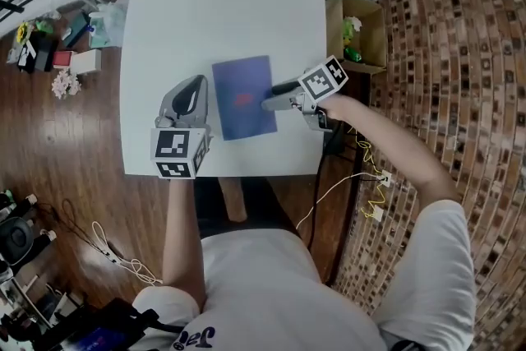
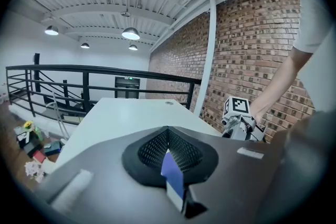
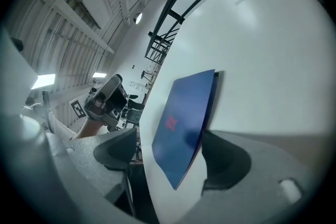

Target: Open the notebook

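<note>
- The closed blue notebook (image 1: 243, 97) is laid flat mid-table (image 1: 222, 4), long axis running away from the person; its red cover mark is unreadable.
- The right gripper (image 1: 269, 103) is held with jaws spread around the notebook's right edge.
- The left gripper (image 1: 196, 85) is kept just left of it, jaws together.

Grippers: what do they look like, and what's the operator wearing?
The left gripper and right gripper have grey moulded bodies, dark pads, meshed on the left, and a white cube of black square markers each. White short-sleeved shirt.

Blue notebook (image 3: 185, 113) lies between right gripper's (image 3: 170, 140) parted jaws.
</note>
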